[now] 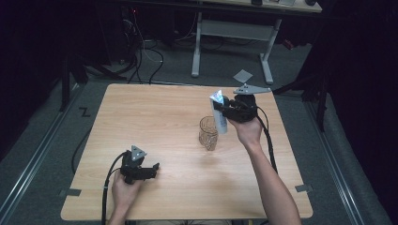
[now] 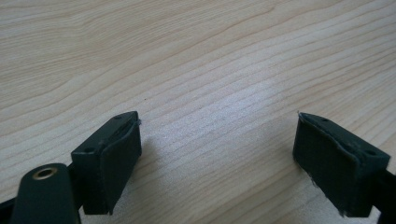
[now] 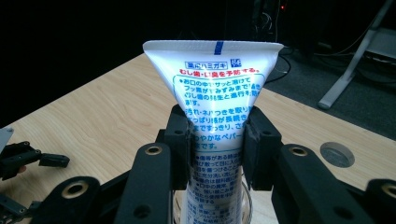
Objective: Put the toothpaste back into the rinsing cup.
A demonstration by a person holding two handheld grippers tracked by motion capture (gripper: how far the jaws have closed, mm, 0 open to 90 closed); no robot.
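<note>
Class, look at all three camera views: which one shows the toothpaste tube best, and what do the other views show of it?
The right gripper view: the toothpaste tube stands close up, crimped end up, its print readable, clamped between the right gripper pads above a glass. The high view shows the tube small and tilted over the glass. The left gripper view looks at bare table between open jaws.

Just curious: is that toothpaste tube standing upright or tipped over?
Upright: the toothpaste tube is held crimped end up by the right hand-held gripper over the glass.
</note>
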